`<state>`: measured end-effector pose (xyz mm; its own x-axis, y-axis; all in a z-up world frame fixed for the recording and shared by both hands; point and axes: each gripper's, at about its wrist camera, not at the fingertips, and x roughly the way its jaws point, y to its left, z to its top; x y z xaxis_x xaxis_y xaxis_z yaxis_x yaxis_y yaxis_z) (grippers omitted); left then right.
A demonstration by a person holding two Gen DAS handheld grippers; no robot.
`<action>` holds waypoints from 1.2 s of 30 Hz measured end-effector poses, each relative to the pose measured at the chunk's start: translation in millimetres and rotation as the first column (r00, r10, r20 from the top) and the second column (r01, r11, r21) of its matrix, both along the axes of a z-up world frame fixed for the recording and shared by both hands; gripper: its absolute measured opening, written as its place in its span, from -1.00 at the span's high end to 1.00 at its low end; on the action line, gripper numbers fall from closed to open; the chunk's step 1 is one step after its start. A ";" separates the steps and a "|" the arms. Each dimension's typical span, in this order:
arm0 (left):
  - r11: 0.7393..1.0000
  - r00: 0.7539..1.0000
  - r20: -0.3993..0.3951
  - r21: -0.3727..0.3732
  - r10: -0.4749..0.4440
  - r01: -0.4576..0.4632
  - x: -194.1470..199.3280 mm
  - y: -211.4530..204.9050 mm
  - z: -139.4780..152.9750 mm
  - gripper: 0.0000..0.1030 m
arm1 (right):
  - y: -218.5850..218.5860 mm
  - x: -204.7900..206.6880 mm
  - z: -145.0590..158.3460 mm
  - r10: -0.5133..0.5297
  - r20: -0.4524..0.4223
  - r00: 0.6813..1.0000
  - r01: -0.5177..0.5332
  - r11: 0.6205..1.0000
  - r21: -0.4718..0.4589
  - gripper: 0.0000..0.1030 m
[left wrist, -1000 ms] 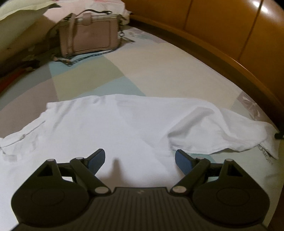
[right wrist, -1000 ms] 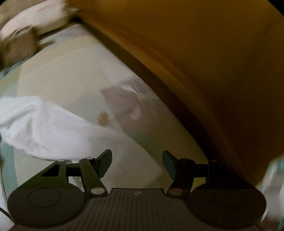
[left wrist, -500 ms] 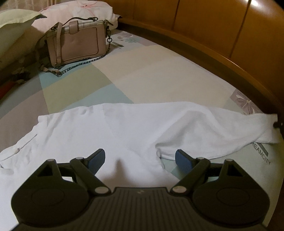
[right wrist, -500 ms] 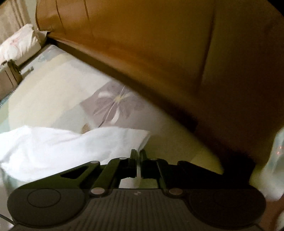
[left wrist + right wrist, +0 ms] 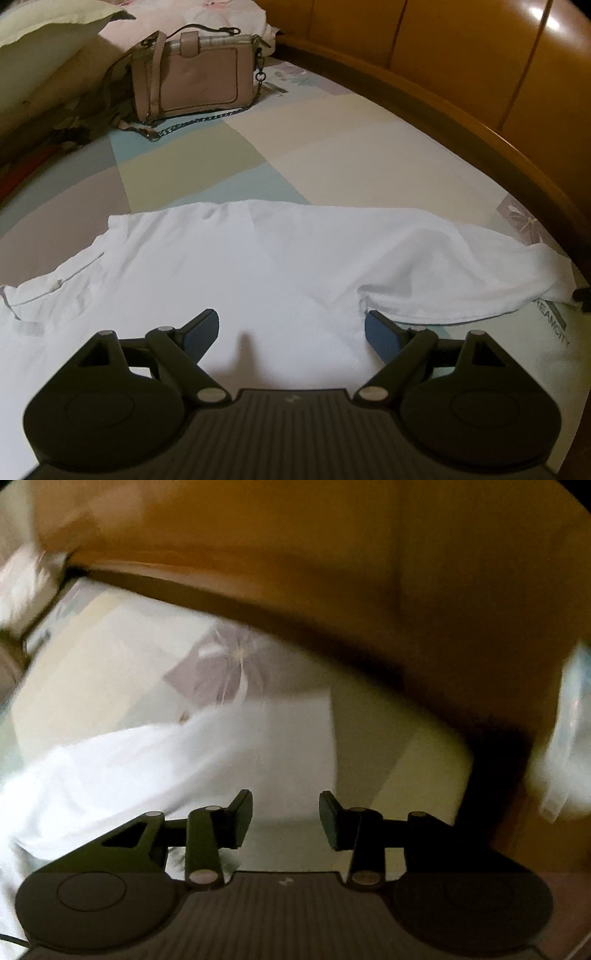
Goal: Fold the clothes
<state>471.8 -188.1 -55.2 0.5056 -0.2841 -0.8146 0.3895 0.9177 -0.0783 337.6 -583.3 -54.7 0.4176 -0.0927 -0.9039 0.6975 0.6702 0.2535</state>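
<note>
White garment lies spread across the patchwork bedsheet, 1 sleeve reaching toward the wooden bed frame. Left gripper hovers over the garment body, jaws spread wide, nothing between them. Right gripper sits at the sleeve end; its jaws have just been opening and stand parted, gap empty. Pink handbag stands well apart, near the pillows.

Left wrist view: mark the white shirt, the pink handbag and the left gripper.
white shirt [image 5: 229,273], left wrist view, flat middle of the body.
pink handbag [image 5: 199,83], left wrist view, front panel.
left gripper [image 5: 291,332], left wrist view, midway between fingertips.
</note>
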 end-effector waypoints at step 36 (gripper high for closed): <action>0.998 1.000 0.004 0.055 -0.027 0.027 -3.2 40.4 -3.7 -0.67 | 2.7 152.8 2.7 0.776 -0.245 0.582 -0.813 0.542 -0.215 0.16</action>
